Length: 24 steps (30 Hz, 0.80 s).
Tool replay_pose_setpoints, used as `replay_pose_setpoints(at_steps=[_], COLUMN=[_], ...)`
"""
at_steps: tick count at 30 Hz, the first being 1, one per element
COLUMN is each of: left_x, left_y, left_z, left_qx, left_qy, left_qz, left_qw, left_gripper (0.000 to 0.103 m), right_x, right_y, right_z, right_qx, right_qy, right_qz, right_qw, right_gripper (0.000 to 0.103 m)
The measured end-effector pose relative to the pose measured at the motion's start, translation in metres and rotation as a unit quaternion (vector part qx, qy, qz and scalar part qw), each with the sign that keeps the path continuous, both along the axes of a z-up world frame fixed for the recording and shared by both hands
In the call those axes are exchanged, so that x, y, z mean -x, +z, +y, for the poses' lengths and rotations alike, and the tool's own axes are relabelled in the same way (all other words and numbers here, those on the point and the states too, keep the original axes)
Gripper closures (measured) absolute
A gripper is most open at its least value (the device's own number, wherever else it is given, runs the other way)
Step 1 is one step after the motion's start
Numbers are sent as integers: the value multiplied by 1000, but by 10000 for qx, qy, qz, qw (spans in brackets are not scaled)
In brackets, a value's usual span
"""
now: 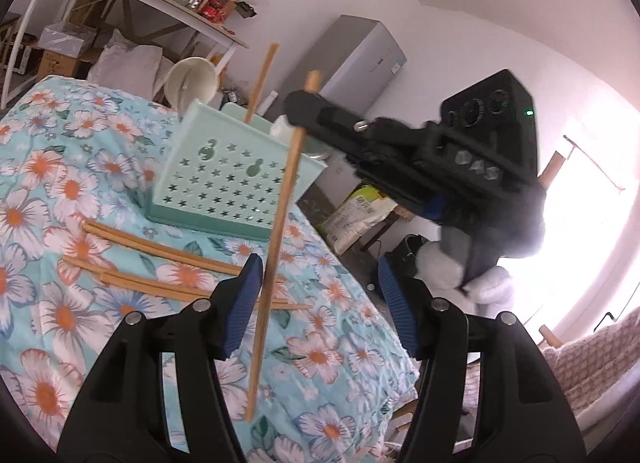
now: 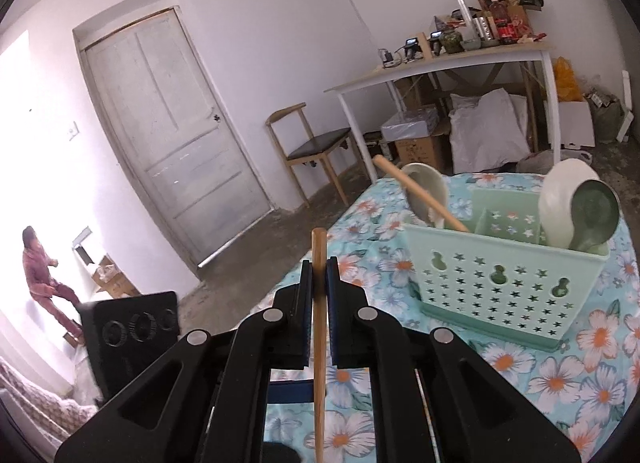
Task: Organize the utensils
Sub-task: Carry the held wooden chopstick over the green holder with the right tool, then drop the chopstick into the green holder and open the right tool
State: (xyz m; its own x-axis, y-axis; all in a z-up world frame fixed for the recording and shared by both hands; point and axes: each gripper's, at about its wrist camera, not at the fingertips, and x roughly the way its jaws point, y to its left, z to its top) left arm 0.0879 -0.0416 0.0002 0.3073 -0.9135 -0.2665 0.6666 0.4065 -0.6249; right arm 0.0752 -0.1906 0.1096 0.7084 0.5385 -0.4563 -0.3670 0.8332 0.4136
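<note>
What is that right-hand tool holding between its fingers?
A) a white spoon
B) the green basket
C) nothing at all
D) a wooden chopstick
D: the right gripper has its fingers closed on a wooden chopstick, while the spoons stand in the green basket.

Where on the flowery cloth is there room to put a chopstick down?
The flowered cloth lies bare near the left gripper, below the loose chopsticks, and right of them toward the table edge. It is crowded between those chopsticks and the green utensil basket. The right gripper holds a chopstick.
</note>
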Motion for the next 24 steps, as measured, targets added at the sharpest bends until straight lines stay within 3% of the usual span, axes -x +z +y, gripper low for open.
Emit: replay_pose_setpoints(at_steps=[7, 11, 18, 24], left_x=[-12, -12, -15, -9], left_y=[-15, -23, -43, -52], left_z=[20, 29, 28, 24], left_qx=[12, -87, -789, -1134], left_qy=[415, 552, 963, 1094], left_qz=[283, 333, 478, 474], left_qw=[9987, 9979, 9911, 9864], left_gripper=[46, 46, 46, 46], right_x=[3, -3, -21, -58], right_y=[32, 73, 142, 141], right_z=[-3, -28, -69, -78], right_qx=[503, 781, 1030, 1288], right_qy=[-278, -781, -1658, -2162], right_qz=[-483, -987, -1815, -1965], right_qw=[9972, 9890, 9638, 9476], right_gripper=[96, 96, 96, 96])
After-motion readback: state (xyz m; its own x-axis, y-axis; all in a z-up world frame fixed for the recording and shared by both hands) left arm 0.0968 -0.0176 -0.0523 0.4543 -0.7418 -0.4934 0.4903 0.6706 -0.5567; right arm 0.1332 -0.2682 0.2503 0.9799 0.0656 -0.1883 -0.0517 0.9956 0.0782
